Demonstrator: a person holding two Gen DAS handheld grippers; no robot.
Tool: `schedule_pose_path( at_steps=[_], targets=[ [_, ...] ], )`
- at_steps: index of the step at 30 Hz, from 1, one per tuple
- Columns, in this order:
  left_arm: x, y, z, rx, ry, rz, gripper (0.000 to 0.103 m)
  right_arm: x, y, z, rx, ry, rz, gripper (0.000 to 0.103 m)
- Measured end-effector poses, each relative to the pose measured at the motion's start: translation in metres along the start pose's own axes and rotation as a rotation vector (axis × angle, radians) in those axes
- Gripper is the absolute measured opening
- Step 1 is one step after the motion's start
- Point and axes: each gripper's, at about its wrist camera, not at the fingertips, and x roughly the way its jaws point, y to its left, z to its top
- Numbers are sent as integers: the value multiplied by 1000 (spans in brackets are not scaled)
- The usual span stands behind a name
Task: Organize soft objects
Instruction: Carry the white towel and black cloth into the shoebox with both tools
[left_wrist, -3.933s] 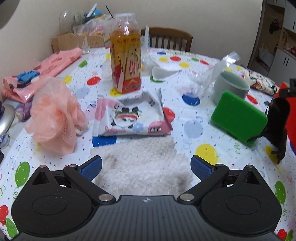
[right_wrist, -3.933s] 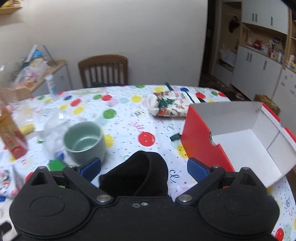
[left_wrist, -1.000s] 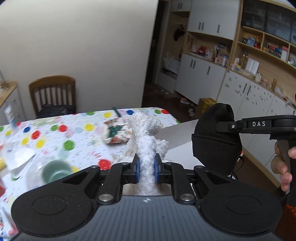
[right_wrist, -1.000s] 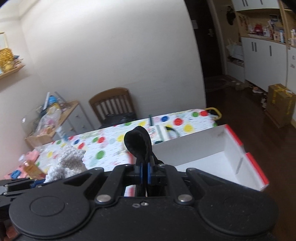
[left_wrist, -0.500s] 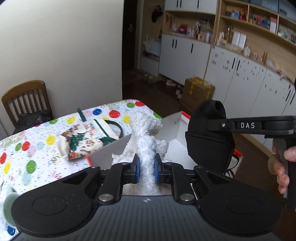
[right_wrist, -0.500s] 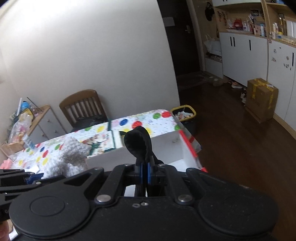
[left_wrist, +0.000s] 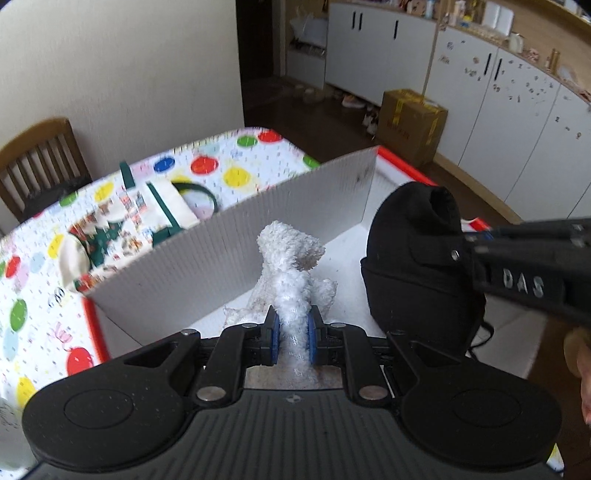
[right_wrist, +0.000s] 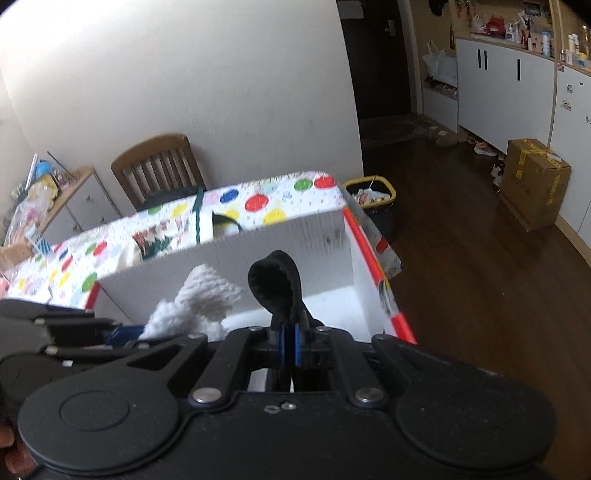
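A fluffy white cloth (left_wrist: 291, 266) hangs above the open white box (left_wrist: 229, 251), pinched tight in the left tool (left_wrist: 291, 334). Beside it the right tool (right_wrist: 289, 345) is clamped on a black fabric pouch (left_wrist: 417, 266), also over the box on the polka-dot table (left_wrist: 221, 166).

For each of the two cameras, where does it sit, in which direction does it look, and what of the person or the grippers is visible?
Left wrist: sits on the left gripper, looks down into the white box; its pads pinch a white fluffy cloth; the right gripper with a black soft thing enters from the right.
Right wrist: sits on the right gripper, looks over the box toward a chair; the left gripper shows at the left.
Shared: box, cloth, black thing, dotted tablecloth.
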Motion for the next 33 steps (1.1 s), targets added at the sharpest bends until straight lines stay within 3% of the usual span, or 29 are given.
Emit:
schedule_pose_path(
  at_steps=[20, 33],
  targets=[
    [43, -8, 1, -24, 132, -6, 14, 20, -4, -11, -59, 97, -23, 5],
    [48, -6, 2, -80, 170, 10, 15, 19, -11, -18, -62, 142, -57, 18]
  ],
)
